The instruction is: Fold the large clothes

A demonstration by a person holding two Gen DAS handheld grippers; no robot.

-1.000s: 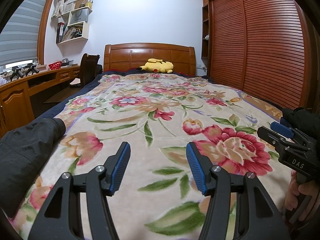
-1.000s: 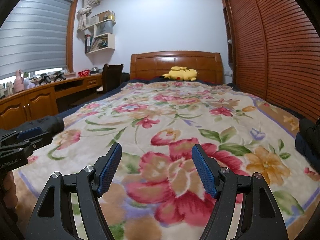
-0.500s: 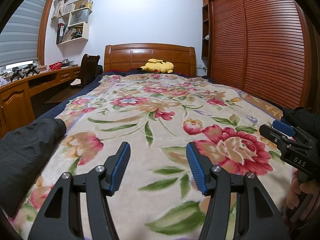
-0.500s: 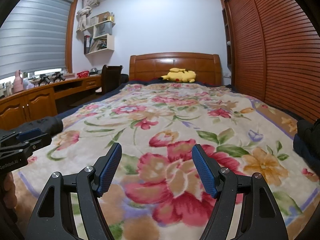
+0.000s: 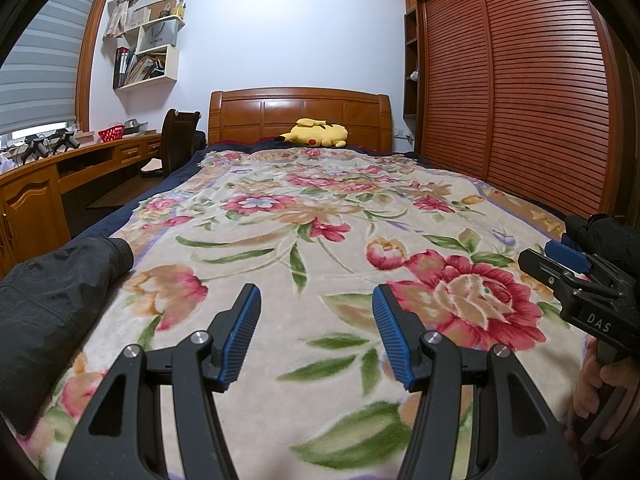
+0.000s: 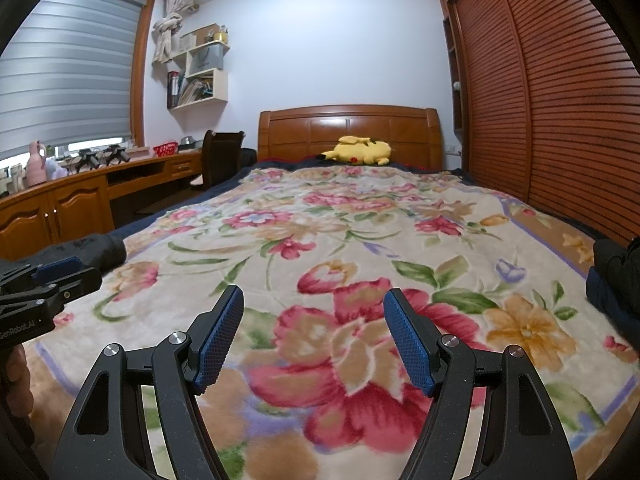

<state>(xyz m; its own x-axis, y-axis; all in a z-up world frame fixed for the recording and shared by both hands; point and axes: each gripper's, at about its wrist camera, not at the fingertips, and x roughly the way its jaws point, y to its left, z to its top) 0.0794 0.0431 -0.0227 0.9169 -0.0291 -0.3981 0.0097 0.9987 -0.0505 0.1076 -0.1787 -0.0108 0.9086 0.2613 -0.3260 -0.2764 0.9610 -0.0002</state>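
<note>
A bed (image 5: pixel 320 216) fills both views, spread with a floral blanket (image 6: pixel 360 240) that runs to a wooden headboard (image 5: pixel 300 114). A louvred wooden wardrobe (image 5: pixel 520 92) stands along the right side, and a long wooden table (image 6: pixel 80 196) runs under the window on the left, with a dark chair (image 6: pixel 220 152) pulled up to it.

The task's thing, a black garment (image 5: pixel 52 292), lies at the near end of the bed. One sleeve stretches out at the left edge of the blanket, well to the left of the left tongs (image 5: pixel 316 334). A second dark part of it (image 6: pixel 616 272) shows at the right edge, off to the right of the right tongs (image 6: pixel 312 336). How the two parts join cannot be seen.

Both tongs hover above the blanket between these two parts, each spread wide with nothing between its blue pads. Neither touches the cloth.

A yellow plush toy (image 5: pixel 314 133) rests against the headboard, far from both tongs.
</note>
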